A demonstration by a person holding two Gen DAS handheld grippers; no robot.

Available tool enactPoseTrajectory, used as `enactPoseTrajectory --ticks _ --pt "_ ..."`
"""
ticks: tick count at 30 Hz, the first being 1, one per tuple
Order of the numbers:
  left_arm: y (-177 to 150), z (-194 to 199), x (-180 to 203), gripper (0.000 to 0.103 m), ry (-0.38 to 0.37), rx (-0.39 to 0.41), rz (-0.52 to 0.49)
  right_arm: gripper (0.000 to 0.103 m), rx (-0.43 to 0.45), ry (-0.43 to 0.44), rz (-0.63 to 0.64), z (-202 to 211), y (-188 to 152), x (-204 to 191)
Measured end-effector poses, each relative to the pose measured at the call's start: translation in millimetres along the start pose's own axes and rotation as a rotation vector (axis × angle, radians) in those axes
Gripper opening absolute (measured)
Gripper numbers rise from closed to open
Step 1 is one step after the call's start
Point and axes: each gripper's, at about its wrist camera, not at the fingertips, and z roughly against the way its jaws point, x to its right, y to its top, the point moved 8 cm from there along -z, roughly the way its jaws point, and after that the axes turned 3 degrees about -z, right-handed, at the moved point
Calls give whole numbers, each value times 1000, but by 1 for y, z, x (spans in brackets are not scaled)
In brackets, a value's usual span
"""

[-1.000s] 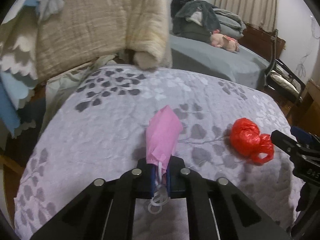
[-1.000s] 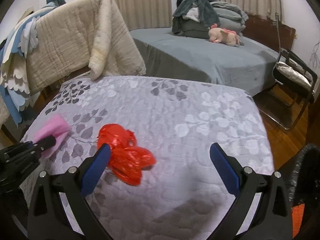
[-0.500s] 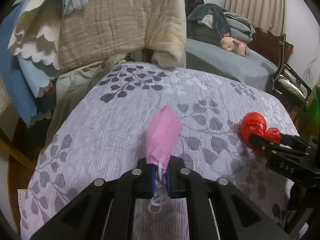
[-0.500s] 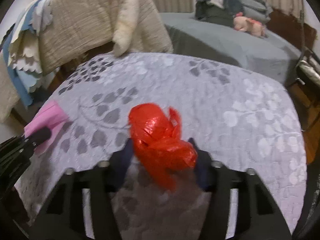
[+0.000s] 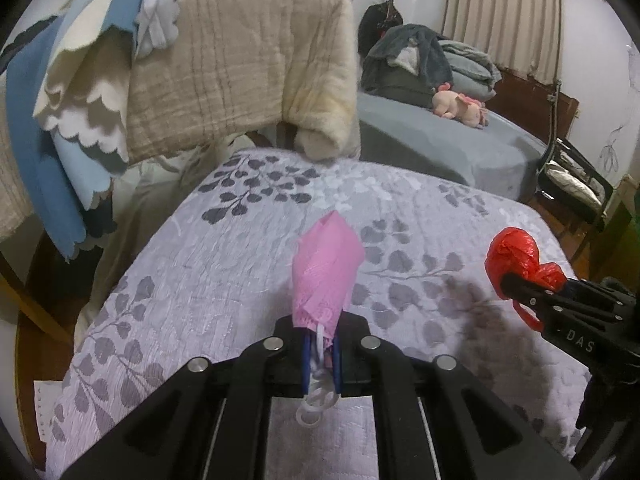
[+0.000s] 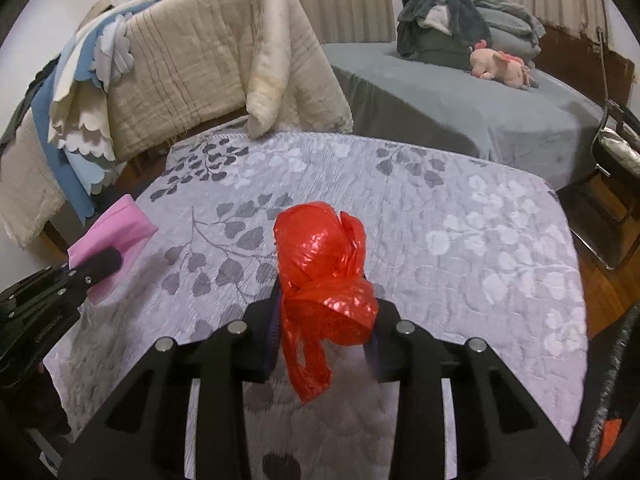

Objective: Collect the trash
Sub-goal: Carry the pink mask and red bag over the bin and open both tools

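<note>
My left gripper (image 5: 321, 354) is shut on a pink face mask (image 5: 324, 276) with white ear loops and holds it above the leaf-patterned quilt (image 5: 240, 264). My right gripper (image 6: 322, 334) is shut on a crumpled red plastic bag (image 6: 322, 276), lifted off the quilt (image 6: 460, 240). In the left wrist view the red bag (image 5: 516, 256) and the right gripper (image 5: 520, 286) show at the right. In the right wrist view the pink mask (image 6: 116, 232) and the left gripper (image 6: 100, 264) show at the left.
Beige and blue blankets (image 5: 200, 68) hang over a rail behind the quilt. A grey bed (image 6: 460, 92) with piled clothes and a pink plush toy (image 6: 500, 66) stands beyond. A chair (image 5: 576, 176) is at the right. A dark bin edge (image 6: 616, 392) shows at lower right.
My right gripper closed on the red bag and lifted it off the quilt. My left gripper, still holding the pink mask, rose and drew back a little.
</note>
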Motion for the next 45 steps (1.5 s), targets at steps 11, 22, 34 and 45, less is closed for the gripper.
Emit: enactPoseTrajectory --ticks 11,22,34,45 --pt "3 42 43 8 -53 49 -18 33 45 12 -13 52 -3 12" --pt "7 84 87 8 -99 90 -51 33 104 11 -30 112 -4 29" --pt "8 120 137 8 -147 117 -80 33 148 -16 -77 174 -18 61" --pt "3 150 199 8 -236 133 -137 33 203 -89 -102 232 -37 100"
